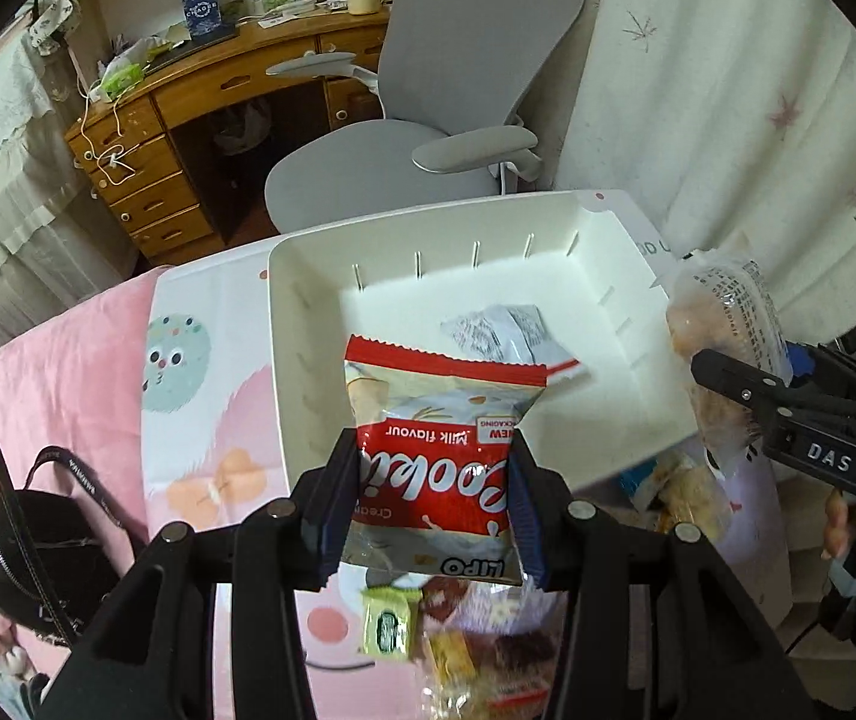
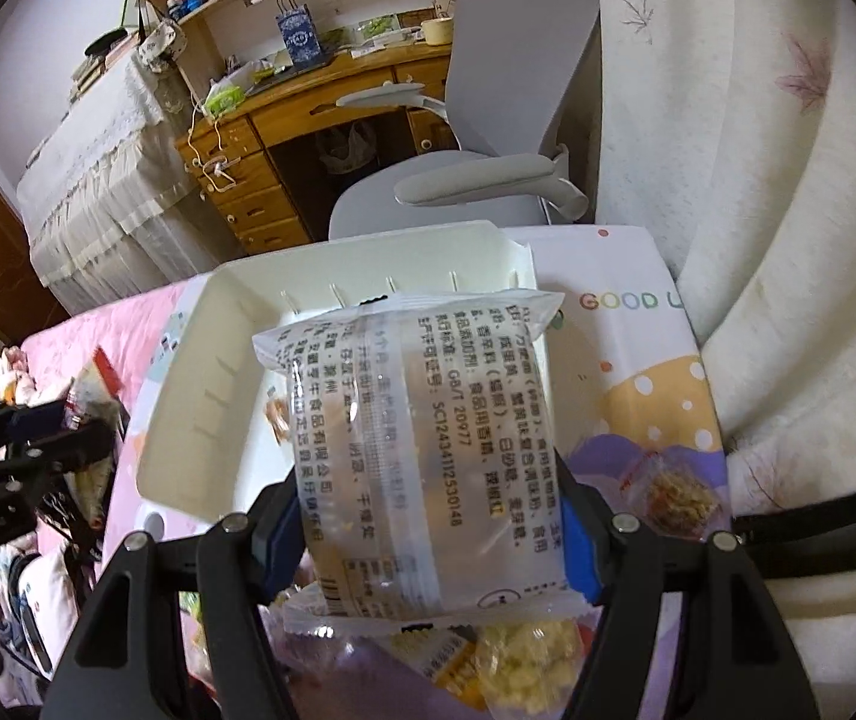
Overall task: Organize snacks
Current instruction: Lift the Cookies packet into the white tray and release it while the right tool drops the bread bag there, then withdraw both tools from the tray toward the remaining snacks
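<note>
My left gripper [image 1: 434, 462] is shut on a red and white cookie packet [image 1: 440, 420] and holds it over the near edge of a white plastic bin [image 1: 308, 324]. A grey-white snack pack [image 1: 503, 333] lies inside the bin. My right gripper [image 2: 428, 516] is shut on a clear snack packet [image 2: 422, 438] with printed text, held above the bin [image 2: 188, 396]. The right gripper with its packet [image 1: 722, 324] also shows in the left wrist view at the bin's right side. Several loose snacks [image 1: 428, 630] lie on the bed below the grippers.
The bin sits on a pink cartoon bedsheet [image 1: 206, 372]. A black bag [image 1: 38, 552] lies at left. A grey office chair [image 1: 428, 108] and a wooden desk [image 1: 146, 162] stand beyond the bed. A white curtain [image 2: 758, 180] hangs at right.
</note>
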A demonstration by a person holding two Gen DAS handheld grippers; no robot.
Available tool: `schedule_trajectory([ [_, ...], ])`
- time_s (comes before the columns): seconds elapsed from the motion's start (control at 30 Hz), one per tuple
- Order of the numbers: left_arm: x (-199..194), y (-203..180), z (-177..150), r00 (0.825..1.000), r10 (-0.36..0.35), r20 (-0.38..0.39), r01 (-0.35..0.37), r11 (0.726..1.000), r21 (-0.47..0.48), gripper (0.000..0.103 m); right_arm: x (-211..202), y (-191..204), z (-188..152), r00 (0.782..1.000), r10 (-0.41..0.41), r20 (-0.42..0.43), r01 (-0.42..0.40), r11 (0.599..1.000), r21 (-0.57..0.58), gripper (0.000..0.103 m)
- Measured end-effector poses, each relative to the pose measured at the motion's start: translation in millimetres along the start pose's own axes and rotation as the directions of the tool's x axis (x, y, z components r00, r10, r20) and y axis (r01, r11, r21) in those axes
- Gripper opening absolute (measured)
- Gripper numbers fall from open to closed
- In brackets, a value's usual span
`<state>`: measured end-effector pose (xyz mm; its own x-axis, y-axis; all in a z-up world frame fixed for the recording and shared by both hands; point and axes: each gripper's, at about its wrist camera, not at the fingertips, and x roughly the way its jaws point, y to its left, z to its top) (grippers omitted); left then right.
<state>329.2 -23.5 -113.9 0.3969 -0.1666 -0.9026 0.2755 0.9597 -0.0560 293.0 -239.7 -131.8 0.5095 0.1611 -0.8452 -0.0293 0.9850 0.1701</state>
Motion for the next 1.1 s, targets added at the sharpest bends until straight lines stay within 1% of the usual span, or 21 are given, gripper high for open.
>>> schedule_trajectory([
  [0.2, 18.9, 11.1, 12.6, 1.000, -0.029, 0.009, 0.029, 0.999, -0.034, 0.044, 5.2, 10.6, 13.2, 0.999, 0.030, 0.042, -0.030, 1.000, -0.008, 0.069],
  [0.3, 23.3, 11.8, 14.3, 0.999, -0.033, 0.002, 0.033, 0.999, -0.031, 0.045, 8.7, 17.1, 16.6, 0.999, 0.032, 0.042, -0.031, 0.999, -0.015, 0.070],
  [0.33, 24.5, 11.6, 14.2, 0.999, -0.043, 0.001, 0.043, 0.999, -0.033, 0.047, 11.5, 18.6, 17.3, 0.999, 0.036, 0.036, -0.036, 0.999, -0.012, 0.070],
  [0.37, 25.4, 11.7, 14.4, 0.999, -0.050, -0.001, 0.050, 0.998, -0.036, 0.050, 13.9, 19.6, 18.1, 0.999, 0.039, 0.027, -0.039, 0.999, -0.011, 0.074],
  [0.43, 27.1, 12.1, 14.5, 0.998, -0.062, -0.010, 0.061, 0.997, -0.049, 0.073, 22.7, 21.2, 18.1, 0.999, 0.036, -0.011, -0.036, 0.999, 0.003, 0.076],
  [0.5, 27.3, 11.4, 13.7, 0.998, -0.060, -0.024, 0.058, 0.997, -0.056, 0.079, 26.4, 18.8, 17.1, 0.999, 0.025, -0.025, -0.024, 0.999, 0.034, 0.076],
  [0.57, 27.5, 11.2, 12.7, 0.998, -0.059, -0.038, 0.057, 0.997, -0.051, 0.079, 22.7, 14.9, 16.1, 0.999, 0.038, -0.006, -0.038, 0.997, 0.065, 0.076],
  [0.73, 20.9, 9.8, 10.4, 0.997, -0.058, -0.049, 0.056, 0.997, -0.053, 0.079, 10.2, 9.1, 15.9, 1.000, 0.014, 0.009, -0.015, 0.997, 0.070, 0.076],
  [0.87, 11.5, 5.4, 7.4, 0.997, -0.056, -0.049, 0.053, 0.997, -0.054, 0.080, -1.0, 2.1, 12.2, 1.000, 0.008, 0.008, -0.009, 0.996, 0.091, 0.076],
  [0.97, 0.9, -0.3, 2.1, 0.998, -0.045, -0.044, 0.043, 0.998, -0.044, 0.080, -10.0, -2.5, 5.1, 1.000, 0.019, 0.001, -0.019, 0.994, 0.108, 0.076],
  [1.1, -16.3, -4.4, -8.8, 0.998, -0.047, -0.049, 0.044, 0.997, -0.067, 0.080, -23.6, -6.7, -9.4, 0.999, 0.039, -0.013, -0.037, 0.992, 0.124, 0.076],
])
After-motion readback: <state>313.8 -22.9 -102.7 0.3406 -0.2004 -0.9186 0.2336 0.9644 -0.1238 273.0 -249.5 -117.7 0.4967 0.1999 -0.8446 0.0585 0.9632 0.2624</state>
